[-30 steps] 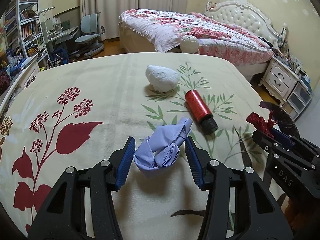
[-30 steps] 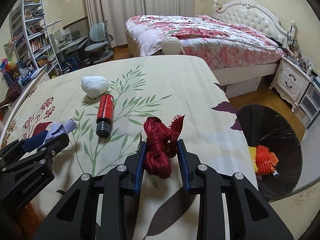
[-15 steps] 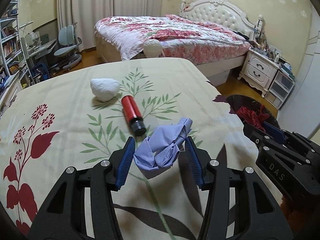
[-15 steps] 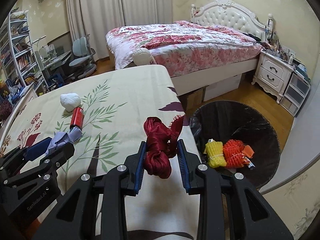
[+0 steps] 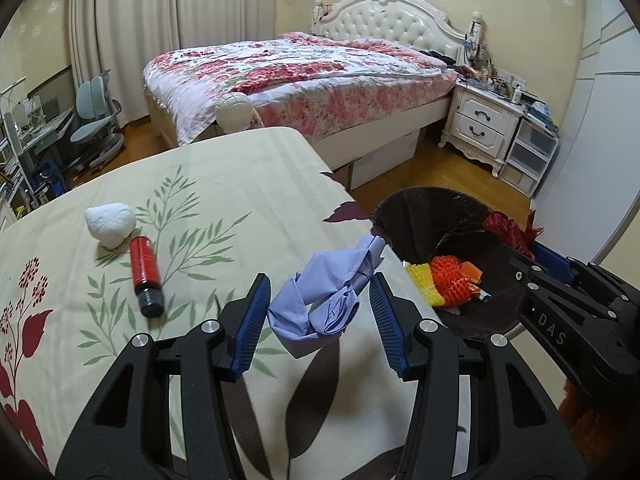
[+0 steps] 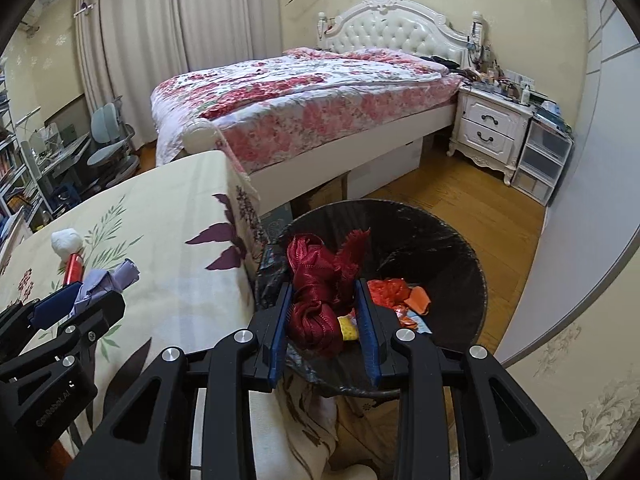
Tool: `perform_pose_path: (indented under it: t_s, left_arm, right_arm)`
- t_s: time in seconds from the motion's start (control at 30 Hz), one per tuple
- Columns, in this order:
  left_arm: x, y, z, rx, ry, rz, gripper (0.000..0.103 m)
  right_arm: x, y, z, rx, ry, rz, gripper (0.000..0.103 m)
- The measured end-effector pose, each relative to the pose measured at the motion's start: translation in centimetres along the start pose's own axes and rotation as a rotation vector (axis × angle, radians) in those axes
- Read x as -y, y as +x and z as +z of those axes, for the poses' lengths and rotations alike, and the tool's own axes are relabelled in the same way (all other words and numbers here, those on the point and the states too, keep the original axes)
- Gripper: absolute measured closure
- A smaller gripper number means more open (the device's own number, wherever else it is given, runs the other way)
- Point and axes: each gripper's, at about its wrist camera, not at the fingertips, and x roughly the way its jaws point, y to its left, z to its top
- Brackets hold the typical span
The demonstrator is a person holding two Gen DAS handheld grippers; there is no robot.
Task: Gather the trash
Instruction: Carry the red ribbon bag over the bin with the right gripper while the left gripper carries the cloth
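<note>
My left gripper [image 5: 318, 312] is shut on a crumpled lilac-blue wad [image 5: 324, 296], held above the table's right edge. My right gripper [image 6: 322, 312] is shut on a bunched dark red ribbon [image 6: 320, 280] and hangs over the black-lined trash bin [image 6: 448, 248]. Inside the bin lie orange and yellow mesh scraps [image 5: 444, 280]. On the floral tablecloth [image 5: 224, 192] remain a red bottle with a black cap [image 5: 145, 272] lying on its side and a white crumpled ball [image 5: 110, 220] just beyond it. The left gripper also shows at the left of the right wrist view [image 6: 80, 300].
The bin stands on the wooden floor [image 6: 460, 196] beside the table's right edge. Beyond it are a bed with a floral quilt [image 5: 304, 64], a white nightstand [image 5: 484, 124] and plastic drawers [image 5: 528, 160]. A desk chair [image 5: 96, 120] stands far left.
Both grippers have swung rightward with their loads. The left one went from mid-table to the table's right edge; the right one went from over the tablecloth to above the bin.
</note>
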Motion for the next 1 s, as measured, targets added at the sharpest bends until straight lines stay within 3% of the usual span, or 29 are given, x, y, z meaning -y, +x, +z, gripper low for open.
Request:
perform_pose_path:
  t_s: [0.43,1.0]
  left_arm:
    - [6.0,4.1,3.4,0.008,0.072,-0.028,0.053]
    - [8.7,9.2,4.7,-0.063,0.103,0.0,0.053]
  right_arm:
    - [3.8,3.3,1.3,-0.006,0.059,-0.071,0.072]
    - [6.9,5.9,1.7,-0.043,0.117,-0.092,0.072]
